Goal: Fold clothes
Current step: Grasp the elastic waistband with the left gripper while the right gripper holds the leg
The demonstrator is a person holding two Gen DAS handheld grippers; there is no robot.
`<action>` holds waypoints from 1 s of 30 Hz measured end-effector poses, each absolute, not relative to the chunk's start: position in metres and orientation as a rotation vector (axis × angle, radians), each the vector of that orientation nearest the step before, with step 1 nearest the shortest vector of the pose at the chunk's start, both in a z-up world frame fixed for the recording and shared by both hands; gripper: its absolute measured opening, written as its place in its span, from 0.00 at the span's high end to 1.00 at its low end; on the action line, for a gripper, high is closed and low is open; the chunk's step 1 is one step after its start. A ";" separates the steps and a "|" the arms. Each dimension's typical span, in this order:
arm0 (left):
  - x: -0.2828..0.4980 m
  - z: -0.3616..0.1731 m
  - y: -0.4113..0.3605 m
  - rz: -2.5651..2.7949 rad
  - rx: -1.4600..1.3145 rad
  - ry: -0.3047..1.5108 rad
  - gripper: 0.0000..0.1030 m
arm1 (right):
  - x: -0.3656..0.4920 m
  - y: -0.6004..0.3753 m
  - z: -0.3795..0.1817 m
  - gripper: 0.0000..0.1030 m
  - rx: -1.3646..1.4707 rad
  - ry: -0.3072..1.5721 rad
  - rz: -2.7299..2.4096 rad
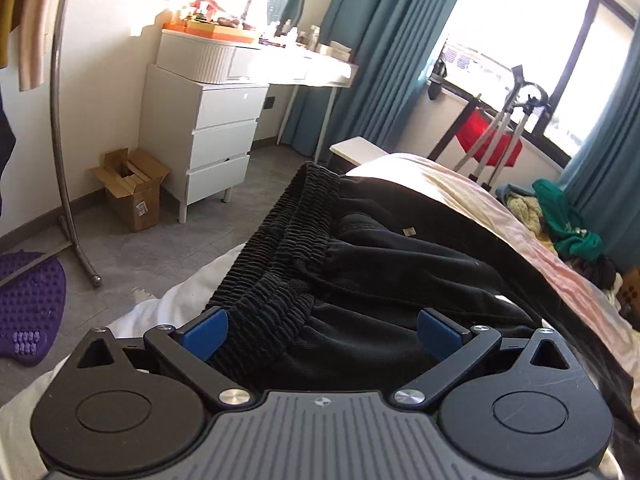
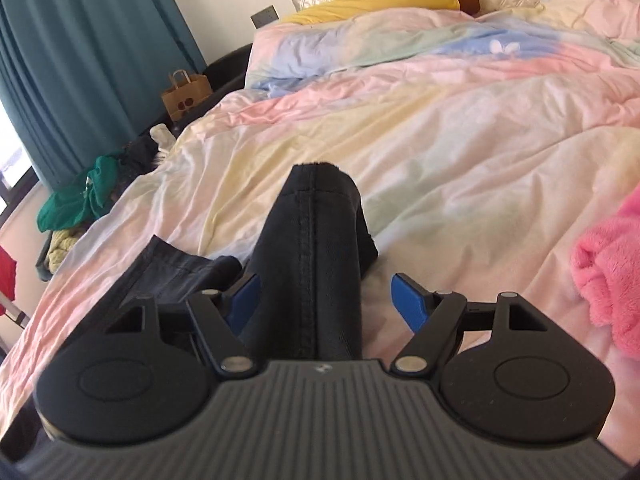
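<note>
A pair of black trousers [image 1: 360, 264] lies on the bed [image 2: 440, 132], on its pastel quilt. The left gripper [image 1: 320, 334] sits at the waist end: its fingers [image 1: 204, 334] stand wide, with the gathered elastic waistband [image 1: 288, 236] running forward from between them, and the left finger is touching or just beside the band's near edge. Nothing is pinched. The right gripper [image 2: 326, 300] is at the leg end, where a trouser leg [image 2: 312, 248] runs straight ahead between its fingers [image 2: 408, 300], outer seam up, hem [image 2: 316, 168] far in front of the tips. These fingers are wide too; the cloth brushes the left one and stands apart from the right one.

The garment looks laid out lengthwise, waist by one tool and leg by the other, but the views do not show whether the legs are already stacked or whether a fold has been made. That fits either smoothing before a fold or letting go after one.

Any next grasp would call for closing on the thick waistband and on the full layer of leg cloth, not just the top ply, and moving both ends evenly so the seam stays straight. A pink fleece [image 2: 608, 264] lies well right of the right fingers.
</note>
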State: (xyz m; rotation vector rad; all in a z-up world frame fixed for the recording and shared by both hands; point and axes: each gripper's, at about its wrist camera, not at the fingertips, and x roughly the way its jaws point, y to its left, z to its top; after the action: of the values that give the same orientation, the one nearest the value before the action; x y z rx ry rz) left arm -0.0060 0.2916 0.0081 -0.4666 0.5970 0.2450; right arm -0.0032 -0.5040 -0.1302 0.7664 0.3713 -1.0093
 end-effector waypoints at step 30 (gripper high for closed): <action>-0.016 -0.047 0.365 0.447 -0.944 0.787 0.34 | -0.007 -0.485 -0.110 0.94 0.851 0.215 -0.923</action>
State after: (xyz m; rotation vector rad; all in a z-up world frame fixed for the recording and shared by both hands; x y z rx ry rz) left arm -0.0158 0.3647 -0.0472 -0.9435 0.7868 0.4474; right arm -0.0073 -0.4850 -0.1098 0.8509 0.2151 -0.9235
